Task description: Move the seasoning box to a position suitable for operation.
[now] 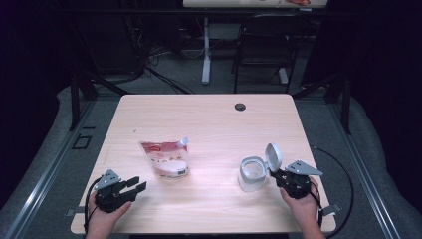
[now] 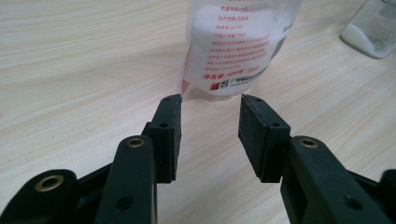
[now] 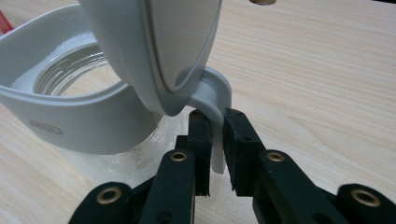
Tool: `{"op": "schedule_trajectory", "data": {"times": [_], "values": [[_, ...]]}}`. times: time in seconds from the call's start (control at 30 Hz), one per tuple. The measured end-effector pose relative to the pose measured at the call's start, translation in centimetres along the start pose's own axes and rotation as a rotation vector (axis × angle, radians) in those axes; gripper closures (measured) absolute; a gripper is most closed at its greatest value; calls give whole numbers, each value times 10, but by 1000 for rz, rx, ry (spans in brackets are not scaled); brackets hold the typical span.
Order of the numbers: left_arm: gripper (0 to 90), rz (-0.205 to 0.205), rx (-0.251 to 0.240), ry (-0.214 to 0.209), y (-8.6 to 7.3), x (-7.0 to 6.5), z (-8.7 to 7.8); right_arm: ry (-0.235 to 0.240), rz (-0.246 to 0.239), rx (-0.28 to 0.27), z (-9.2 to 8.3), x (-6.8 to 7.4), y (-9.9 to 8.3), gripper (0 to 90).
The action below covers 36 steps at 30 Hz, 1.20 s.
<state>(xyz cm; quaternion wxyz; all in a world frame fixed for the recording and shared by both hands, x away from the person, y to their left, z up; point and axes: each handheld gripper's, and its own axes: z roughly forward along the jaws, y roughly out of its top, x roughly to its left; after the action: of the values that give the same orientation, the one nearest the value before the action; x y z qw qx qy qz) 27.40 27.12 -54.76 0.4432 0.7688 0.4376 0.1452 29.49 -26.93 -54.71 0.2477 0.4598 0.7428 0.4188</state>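
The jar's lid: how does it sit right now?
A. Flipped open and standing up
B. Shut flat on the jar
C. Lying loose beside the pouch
A: the lid stands raised on its hinge above the jar, whose mouth is open, while the right gripper pinches the white tab below it.

Pouch (image 1: 166,158): on the table (image 1: 209,114), left of centre, nearer the front edge.
Jar (image 1: 253,174): right of the pouch, well apart, near the front edge.
Lid (image 1: 272,157): raised at the jar's right side.
Left gripper (image 1: 133,186): front-left corner.
Right gripper (image 1: 279,175): front-right corner, at the jar's handle (image 3: 215,140).
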Motion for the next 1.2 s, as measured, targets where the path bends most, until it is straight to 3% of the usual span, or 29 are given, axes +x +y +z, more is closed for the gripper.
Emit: {"op": "schedule_trajectory", "data": {"times": [0.37,0.6,0.73,0.9,0.97,1.1,1.2], "values": [[596,-1,-2,-3,0,0,-1,9,28,4,-4,0,-1,790],[598,-3,-2,-4,0,0,-2,-1,13,18,-8,3,-2,760],[598,5,1,-8,0,0,-2,8,36,26,-17,7,-3,715],[592,-7,0,-9,1,-1,-3,-10,15,48,-26,9,-4,691],[587,4,15,-5,2,-1,-3,-16,27,43,-31,10,-4,684],[565,12,-3,7,6,-1,-3,-17,79,13,-45,11,-8,670],[541,8,0,-5,13,0,-3,-14,83,-2,-49,12,-7,670]]}}
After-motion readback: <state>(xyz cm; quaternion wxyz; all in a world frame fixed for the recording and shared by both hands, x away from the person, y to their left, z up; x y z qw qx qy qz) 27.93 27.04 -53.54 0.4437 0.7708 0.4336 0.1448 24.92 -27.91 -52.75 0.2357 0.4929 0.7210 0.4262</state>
